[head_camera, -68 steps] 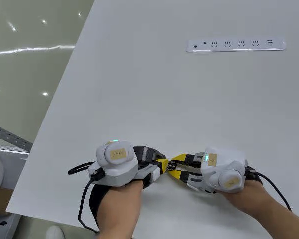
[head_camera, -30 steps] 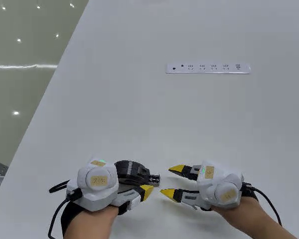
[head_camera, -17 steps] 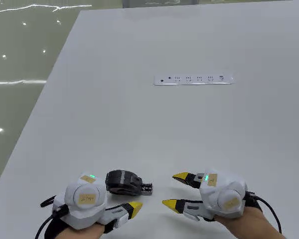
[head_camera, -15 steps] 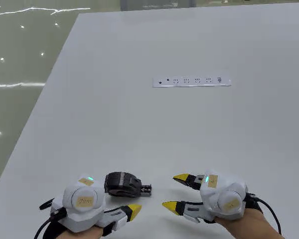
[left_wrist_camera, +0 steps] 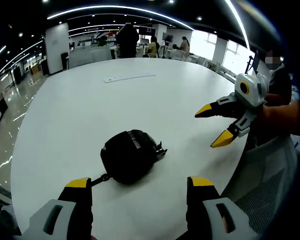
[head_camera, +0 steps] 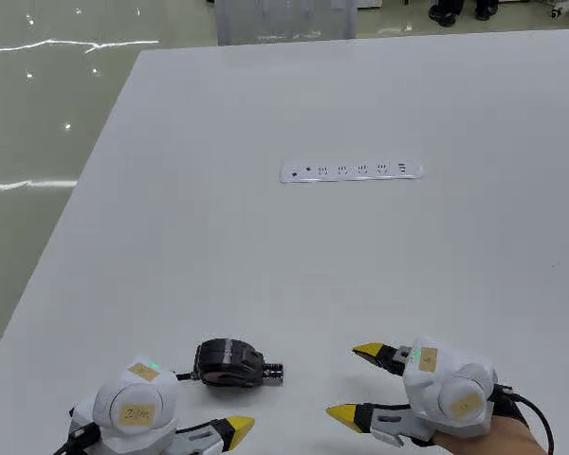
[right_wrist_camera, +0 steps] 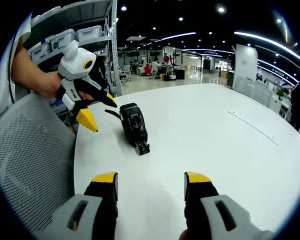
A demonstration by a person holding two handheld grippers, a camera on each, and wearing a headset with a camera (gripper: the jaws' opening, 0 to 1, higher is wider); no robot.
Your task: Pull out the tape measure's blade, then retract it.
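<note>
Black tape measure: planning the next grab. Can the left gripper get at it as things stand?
Probably yes: the left gripper is open, and the black tape measure lies on the white table just ahead of its fingers, nothing between.

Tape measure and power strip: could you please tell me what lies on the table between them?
Nothing lies there: in the head view, the stretch of white table between the tape measure and the power strip is bare.
</note>
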